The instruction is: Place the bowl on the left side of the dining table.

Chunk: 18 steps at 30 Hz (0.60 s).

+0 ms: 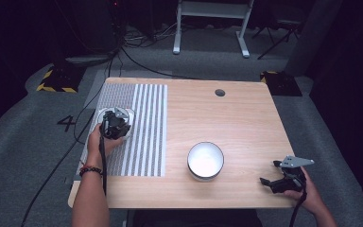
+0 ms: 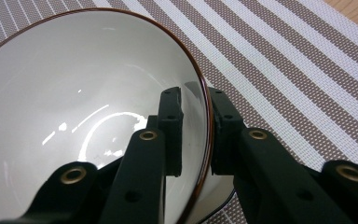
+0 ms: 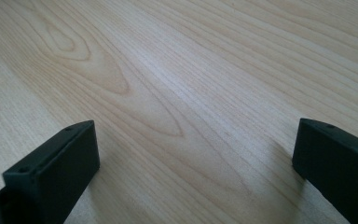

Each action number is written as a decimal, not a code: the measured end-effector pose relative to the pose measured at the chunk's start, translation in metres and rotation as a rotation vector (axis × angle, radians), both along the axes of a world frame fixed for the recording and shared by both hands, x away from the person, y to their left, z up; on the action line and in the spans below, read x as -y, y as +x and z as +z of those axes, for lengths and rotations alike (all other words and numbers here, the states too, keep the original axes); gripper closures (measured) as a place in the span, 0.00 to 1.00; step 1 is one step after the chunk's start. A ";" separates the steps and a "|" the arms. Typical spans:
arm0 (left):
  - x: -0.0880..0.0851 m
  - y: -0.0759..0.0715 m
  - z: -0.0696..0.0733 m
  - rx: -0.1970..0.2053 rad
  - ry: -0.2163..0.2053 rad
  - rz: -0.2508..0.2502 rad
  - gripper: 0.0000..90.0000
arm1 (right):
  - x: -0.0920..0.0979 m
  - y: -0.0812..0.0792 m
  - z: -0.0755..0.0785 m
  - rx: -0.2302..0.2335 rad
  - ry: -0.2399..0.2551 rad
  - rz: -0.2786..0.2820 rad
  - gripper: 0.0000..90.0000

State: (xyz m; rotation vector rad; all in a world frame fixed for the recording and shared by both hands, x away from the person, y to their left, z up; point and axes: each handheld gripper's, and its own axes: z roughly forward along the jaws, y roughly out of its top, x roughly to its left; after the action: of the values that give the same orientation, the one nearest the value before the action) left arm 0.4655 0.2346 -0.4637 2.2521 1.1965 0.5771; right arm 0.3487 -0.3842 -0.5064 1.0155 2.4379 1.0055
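The left tool (image 2: 196, 135) straddles the rim of a bowl (image 2: 74, 93), one jaw inside against the white glaze and one outside; the pads sit at the wall, though a thin gap shows by the outer pad, so whether they press I cannot tell. In the high view this tool (image 1: 115, 124) points down over the bowl (image 1: 128, 113), which stands on the left of the table (image 1: 246, 118), on a mat (image 1: 146, 127). The bowl is round and glossy, white inside with a thin brown rim line and a dark outer skin; it has no long axis, and its mouth faces up, tipped somewhat in the left gripper view. The mat is woven, with grey and white stripes running near to far.

The right tool (image 1: 270, 173) rests at the near right corner, its jaws wide apart with bare wood between them, pointing left across the table. The table is pale wood with flowing grain.

A second bowl (image 1: 205, 161), white inside, dark outside, stands upright near the middle, closer to the near edge.
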 end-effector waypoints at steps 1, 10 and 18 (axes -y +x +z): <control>0.000 0.000 0.000 -0.003 0.003 0.007 0.81 | 0.000 0.000 0.000 0.000 0.000 0.000 0.01; -0.004 -0.001 0.001 -0.004 -0.011 0.030 0.74 | 0.000 0.000 0.000 0.000 -0.001 0.000 0.01; -0.002 0.000 0.001 -0.009 -0.005 0.031 0.74 | 0.000 0.000 0.000 0.000 0.000 0.000 0.01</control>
State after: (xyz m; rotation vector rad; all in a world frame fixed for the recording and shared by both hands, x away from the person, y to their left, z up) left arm 0.4654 0.2365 -0.4625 2.2376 1.2383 0.5753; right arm 0.3487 -0.3842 -0.5064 1.0155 2.4380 1.0051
